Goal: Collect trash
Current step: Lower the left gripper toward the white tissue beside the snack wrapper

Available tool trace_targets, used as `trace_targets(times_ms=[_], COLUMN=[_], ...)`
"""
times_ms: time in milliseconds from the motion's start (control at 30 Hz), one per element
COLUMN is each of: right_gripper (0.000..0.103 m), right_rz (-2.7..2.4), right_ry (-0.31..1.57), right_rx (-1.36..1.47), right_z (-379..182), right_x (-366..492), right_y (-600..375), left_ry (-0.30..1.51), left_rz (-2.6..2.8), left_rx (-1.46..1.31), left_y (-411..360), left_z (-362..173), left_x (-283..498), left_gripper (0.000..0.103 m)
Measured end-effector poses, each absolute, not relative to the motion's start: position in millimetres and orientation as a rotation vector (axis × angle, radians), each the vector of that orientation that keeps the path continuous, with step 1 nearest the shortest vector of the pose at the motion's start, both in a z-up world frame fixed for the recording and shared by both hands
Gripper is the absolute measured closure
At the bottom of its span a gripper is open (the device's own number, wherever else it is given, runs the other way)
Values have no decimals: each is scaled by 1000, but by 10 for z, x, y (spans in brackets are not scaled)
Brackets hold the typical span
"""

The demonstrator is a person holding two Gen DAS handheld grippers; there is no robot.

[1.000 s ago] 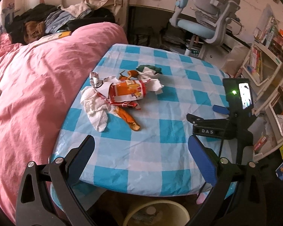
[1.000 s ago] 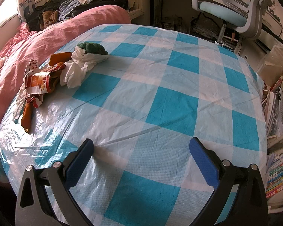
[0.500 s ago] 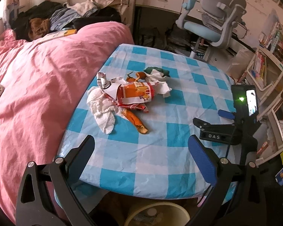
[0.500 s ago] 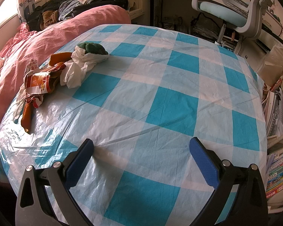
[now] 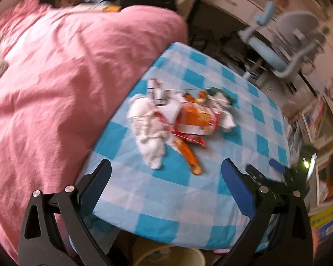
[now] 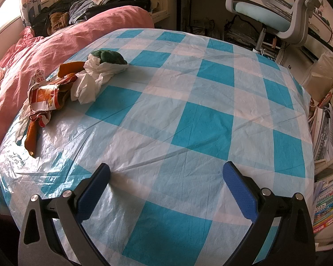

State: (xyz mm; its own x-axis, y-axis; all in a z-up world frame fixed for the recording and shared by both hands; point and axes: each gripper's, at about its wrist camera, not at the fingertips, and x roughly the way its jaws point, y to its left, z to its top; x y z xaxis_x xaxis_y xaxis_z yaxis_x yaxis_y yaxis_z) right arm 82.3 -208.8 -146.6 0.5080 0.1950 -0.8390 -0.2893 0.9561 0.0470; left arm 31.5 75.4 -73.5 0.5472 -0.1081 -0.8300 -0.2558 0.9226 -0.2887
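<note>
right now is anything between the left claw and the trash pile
No. In the left wrist view only bare checked tablecloth lies between the open left claw and the trash pile.

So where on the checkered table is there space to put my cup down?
Most of the checkered tablecloth is bare: the whole stretch from the trash pile across to the side by the desk chair, and the near part by the right gripper. It is crowded only along the edge beside the pink blanket.

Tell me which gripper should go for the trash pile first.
Left. The left gripper is open and faces the trash pile almost head-on. For the right gripper, also open, the pile lies far off to its left side.
</note>
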Motion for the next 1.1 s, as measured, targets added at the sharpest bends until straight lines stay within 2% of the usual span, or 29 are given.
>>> trace_targets(times_ms=[533, 733, 900, 933, 967, 1033, 1067, 1100], right_gripper=[6, 6, 6, 6, 6, 6, 6, 6], right_rz=[284, 328, 375, 379, 386, 396, 401, 406], right_ry=[999, 1076, 986, 972, 960, 951, 946, 947], right_rx=[-94, -107, -152, -156, -158, -163, -173, -180], right_z=[-1470, -1394, -1164, -1133, -1093, -1060, -1044, -1046], right_x=[847, 878, 779, 763, 745, 705, 682, 664], right_y=[-2092, -1954, -1805, -1789, -1770, -1737, -1727, -1726], left_ry=[1042, 1021, 1023, 1026, 1037, 1071, 1082, 1106], left_rz=[153, 155, 128, 109, 84, 38, 12, -37], left_rx=[-352, -356, -348, -352, -357, -322, -295, -305], left_y=[1049, 1072, 1030, 1009, 980, 849, 767, 700], left_z=[-925, -1011, -1159, -1185, -1222, -1291, -1298, -1308], left_x=[961, 1316, 1588, 1611, 1639, 1683, 1682, 1676], left_gripper=[8, 8, 8, 14, 29, 42, 54, 55])
